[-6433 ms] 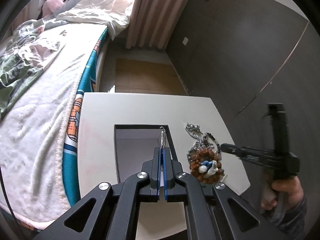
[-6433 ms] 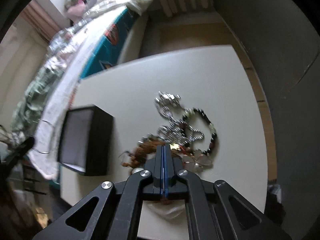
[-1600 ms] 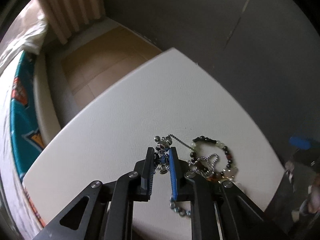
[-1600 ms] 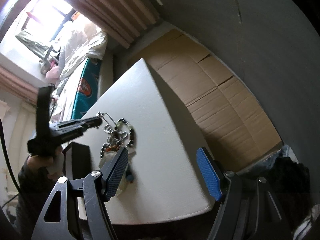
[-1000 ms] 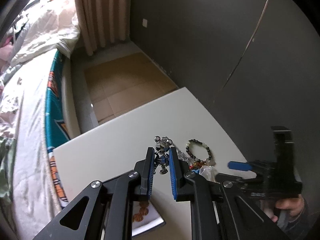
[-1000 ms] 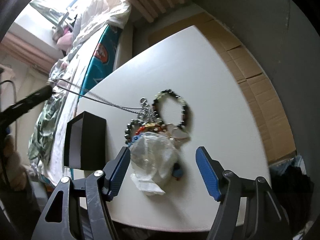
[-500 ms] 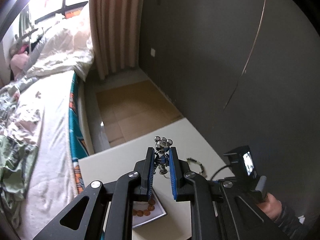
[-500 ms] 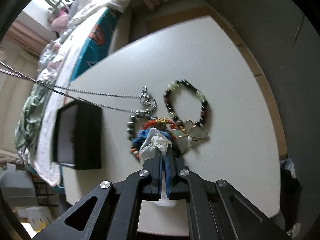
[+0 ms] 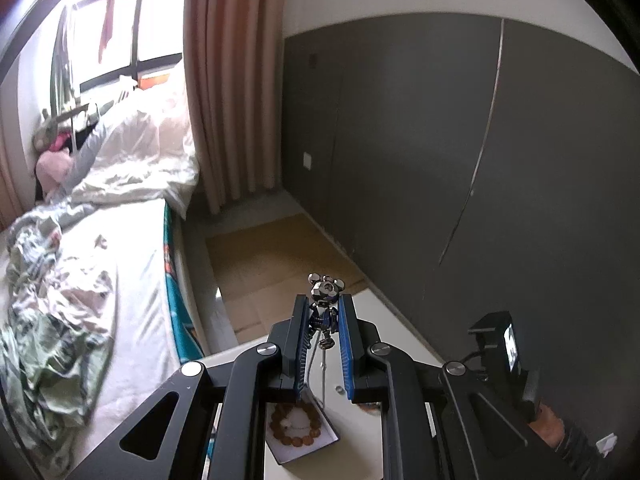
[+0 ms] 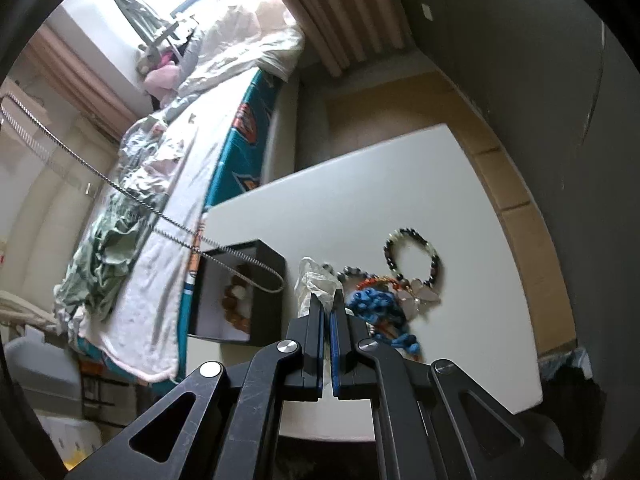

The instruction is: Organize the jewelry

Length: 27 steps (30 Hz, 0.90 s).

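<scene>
Both tools have risen since the earlier frames, drawing the silver chain (image 10: 132, 196) taut off the smooth white tabletop (image 10: 400, 184) above the square black box (image 10: 262, 264) that holds a ring of amber beads. The left tool (image 9: 325, 322) is narrowed onto a faceted metal mouse pendant (image 9: 325, 292); the right tool (image 10: 328, 304) is pinched fully onto crinkled clear plastic (image 10: 316, 280), beside a beaded bracelet (image 10: 414, 256) and blue cord (image 10: 376, 304).
</scene>
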Available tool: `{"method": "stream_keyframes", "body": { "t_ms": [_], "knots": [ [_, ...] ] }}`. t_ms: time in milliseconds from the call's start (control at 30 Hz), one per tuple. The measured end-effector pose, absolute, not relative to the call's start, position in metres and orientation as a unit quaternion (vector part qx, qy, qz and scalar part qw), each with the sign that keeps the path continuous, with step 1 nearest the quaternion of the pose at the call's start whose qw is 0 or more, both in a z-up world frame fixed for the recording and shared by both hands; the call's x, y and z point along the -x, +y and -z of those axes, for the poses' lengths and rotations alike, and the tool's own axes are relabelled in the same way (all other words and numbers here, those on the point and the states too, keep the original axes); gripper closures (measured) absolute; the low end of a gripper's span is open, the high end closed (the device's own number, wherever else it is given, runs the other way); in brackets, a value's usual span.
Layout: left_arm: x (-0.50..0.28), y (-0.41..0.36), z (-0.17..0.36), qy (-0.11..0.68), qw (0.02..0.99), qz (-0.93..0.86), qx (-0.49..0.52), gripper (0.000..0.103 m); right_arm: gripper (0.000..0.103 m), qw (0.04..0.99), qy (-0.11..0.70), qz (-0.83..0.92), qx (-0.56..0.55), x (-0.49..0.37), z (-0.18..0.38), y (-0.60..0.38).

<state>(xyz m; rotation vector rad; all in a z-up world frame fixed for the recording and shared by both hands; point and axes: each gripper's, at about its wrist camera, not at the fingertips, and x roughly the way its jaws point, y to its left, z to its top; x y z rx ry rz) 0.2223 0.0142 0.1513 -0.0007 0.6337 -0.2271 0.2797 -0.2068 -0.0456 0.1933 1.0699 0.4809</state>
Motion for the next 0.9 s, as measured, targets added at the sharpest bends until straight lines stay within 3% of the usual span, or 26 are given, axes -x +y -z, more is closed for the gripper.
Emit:
{"method": "stream_keyframes", "body": {
  "t_ms": [333, 900],
  "knots": [
    [-0.216, 0.019, -0.175, 0.289, 0.950, 0.118, -0.001, 0.088, 0.099, 0.835, 0.477, -0.253, -0.104, -0.265, 0.016, -0.196],
    [-0.235, 0.052, -0.087, 0.355, 0.928, 0.109, 0.045, 0.088, 0.099, 0.830, 0.473, -0.278, -0.101, -0.251, 0.020, -0.184]
  ]
}}
